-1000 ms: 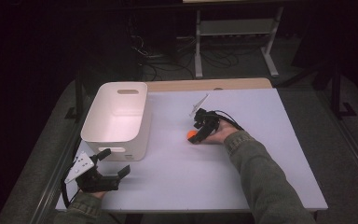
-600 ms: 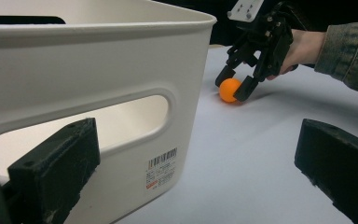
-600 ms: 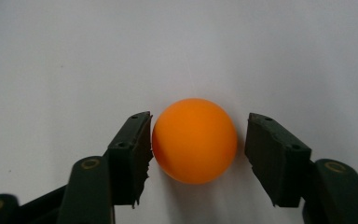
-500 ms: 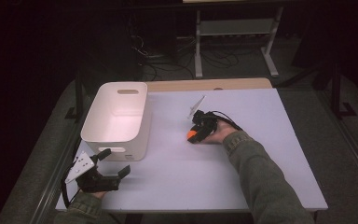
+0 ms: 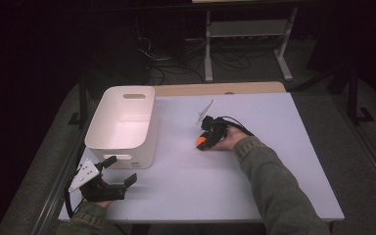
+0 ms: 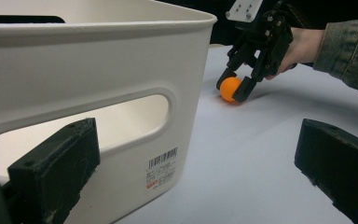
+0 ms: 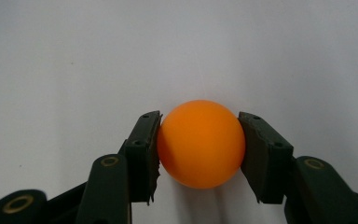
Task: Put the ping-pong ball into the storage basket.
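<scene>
An orange ball (image 7: 200, 142) rests on the pale table (image 5: 274, 122), right of the bin. My right gripper (image 7: 200, 154) points down at it. Its jaws have just been closing, and both pads now press on the ball's sides. In the high view the ball (image 5: 201, 142) peeks out under the right gripper (image 5: 204, 139). In the left gripper view the ball (image 6: 230, 87) sits between the right gripper's (image 6: 233, 89) black fingers. My left gripper (image 5: 121, 170) lies low at the near left corner, open and holding nothing. Its jaws (image 6: 196, 177) frame the bin wall.
A white plastic bin (image 5: 127, 152) with handle slots stands at the table's left, open side up and with nothing inside; its labelled wall (image 6: 98, 60) is close in front of the left gripper. A wooden strip (image 5: 215, 89) runs along the far edge. Beyond it are a metal stand and cables.
Both hands have stayed in place. The right gripper's jaws appear drawn in tighter around the orange ball.
</scene>
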A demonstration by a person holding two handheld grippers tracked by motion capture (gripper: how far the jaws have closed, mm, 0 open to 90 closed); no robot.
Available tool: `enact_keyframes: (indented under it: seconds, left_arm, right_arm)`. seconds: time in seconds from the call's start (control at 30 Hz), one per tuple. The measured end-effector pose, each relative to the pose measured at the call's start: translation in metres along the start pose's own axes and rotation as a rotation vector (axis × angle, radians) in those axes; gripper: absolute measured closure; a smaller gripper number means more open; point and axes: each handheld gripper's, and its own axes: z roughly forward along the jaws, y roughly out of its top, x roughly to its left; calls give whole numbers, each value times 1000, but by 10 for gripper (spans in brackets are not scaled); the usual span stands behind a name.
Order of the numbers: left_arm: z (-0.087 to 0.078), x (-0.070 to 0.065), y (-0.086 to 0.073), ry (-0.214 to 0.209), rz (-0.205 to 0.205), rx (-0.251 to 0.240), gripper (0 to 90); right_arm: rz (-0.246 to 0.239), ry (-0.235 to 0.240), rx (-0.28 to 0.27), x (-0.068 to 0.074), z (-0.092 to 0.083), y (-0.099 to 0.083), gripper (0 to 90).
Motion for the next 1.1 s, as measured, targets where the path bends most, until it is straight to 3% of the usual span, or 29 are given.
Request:
enact_keyframes:
  seconds: [1.1]
  left_arm:
    - [1,-1,0,-4,8,7,0]
  right_arm:
    - [-14,43,-9,9,-47,14,500]
